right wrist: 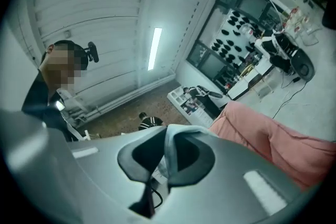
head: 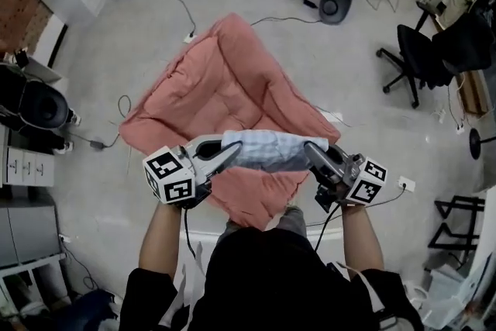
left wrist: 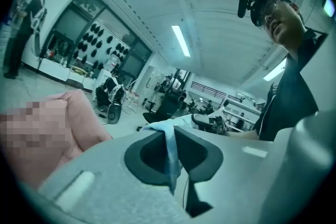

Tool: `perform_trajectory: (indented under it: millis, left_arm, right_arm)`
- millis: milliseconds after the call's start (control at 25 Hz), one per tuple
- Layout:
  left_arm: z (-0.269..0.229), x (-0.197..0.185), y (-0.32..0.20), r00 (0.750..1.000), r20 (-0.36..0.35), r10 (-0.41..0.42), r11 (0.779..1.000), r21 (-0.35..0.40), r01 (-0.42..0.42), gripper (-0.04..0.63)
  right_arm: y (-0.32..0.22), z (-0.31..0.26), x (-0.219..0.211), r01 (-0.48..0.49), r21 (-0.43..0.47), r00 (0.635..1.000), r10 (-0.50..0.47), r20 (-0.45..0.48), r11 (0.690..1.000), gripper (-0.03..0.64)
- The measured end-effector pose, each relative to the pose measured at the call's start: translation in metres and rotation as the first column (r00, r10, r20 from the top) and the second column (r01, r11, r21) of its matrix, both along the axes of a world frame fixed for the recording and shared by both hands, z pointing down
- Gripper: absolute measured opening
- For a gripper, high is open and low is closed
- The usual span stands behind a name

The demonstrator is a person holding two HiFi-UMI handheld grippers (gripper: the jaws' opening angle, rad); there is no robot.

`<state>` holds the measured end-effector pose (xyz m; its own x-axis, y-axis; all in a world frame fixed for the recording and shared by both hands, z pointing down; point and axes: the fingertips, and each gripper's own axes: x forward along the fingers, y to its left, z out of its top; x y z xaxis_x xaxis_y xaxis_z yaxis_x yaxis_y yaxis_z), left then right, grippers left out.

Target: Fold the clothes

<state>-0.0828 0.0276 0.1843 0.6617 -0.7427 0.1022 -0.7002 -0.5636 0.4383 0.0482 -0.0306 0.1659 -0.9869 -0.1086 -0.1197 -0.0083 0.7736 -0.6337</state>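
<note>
Both claws are clamped down narrow on the same piece of clothing, a light blue garment (head: 263, 149) with a faint check pattern. It runs like a soft bunched-up band from the left gripper (head: 229, 153) across to the right gripper (head: 314, 154), so each claw has one end and the cloth spans the gap between them. It's right in front of the person's chest. In the left gripper view the dark pads (left wrist: 149, 157) are pinched together with a thin fold of blue fabric squeezed between them, and a bit of it hangs out below. The right gripper view is the same deal: its pads (right wrist: 142, 157) are closed on a pale fold that humps up over the top of the jaws. The fabric looks thin, limp and wrinkly, nothing stiff about it. Past it, further from the person, a puffy salmon-pink quilt (head: 225, 81) is spread on the pale smooth floor (head: 372, 112). It's roughly diamond-shaped, stitched into soft lumpy panels, with the edges rumpled up. In the head view the garment crosses over the quilt's near corner. A black office chair (head: 415, 58) stands off to the far right, well apart from all this.
</note>
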Motion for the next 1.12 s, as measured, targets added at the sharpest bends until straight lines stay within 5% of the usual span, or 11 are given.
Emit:
perform_trajectory:
  millis: [120, 320, 440, 640, 880, 1120]
  left_arm:
    - [0.013, 0.004, 0.01, 0.979, -0.006, -0.205, 0.978, -0.038, 0.204, 0.023]
    - [0.024, 0.007, 0.024, 0.885, -0.028, -0.465, 0.884, -0.074, 0.462, 0.021]
    - [0.026, 0.015, 0.042, 0.827, -0.017, -0.562, 0.823, -0.107, 0.557, 0.021]
    - [0.016, 0.026, 0.065, 0.765, 0.015, -0.643, 0.76, -0.108, 0.641, 0.021]
    - [0.024, 0.004, 0.086, 0.731, -0.034, -0.681, 0.73, -0.108, 0.675, 0.023]
    - [0.035, -0.015, 0.088, 0.753, -0.049, -0.656, 0.753, -0.107, 0.649, 0.023]
  right_arm:
    - [-0.016, 0.015, -0.009, 0.171, -0.043, 0.985, -0.171, 0.019, 0.984, 0.012]
    - [-0.036, 0.023, -0.026, 0.385, -0.031, 0.923, -0.385, 0.009, 0.923, 0.012]
    - [-0.034, 0.021, -0.033, 0.489, -0.02, 0.872, -0.489, -0.005, 0.872, 0.011]
    - [-0.023, 0.012, -0.04, 0.609, -0.003, 0.792, -0.609, -0.045, 0.793, 0.011]
    - [-0.005, 0.019, -0.069, 0.661, 0.009, 0.746, -0.656, -0.118, 0.75, 0.011]
    - [0.0, 0.023, -0.092, 0.639, 0.007, 0.756, -0.627, -0.185, 0.769, 0.012]
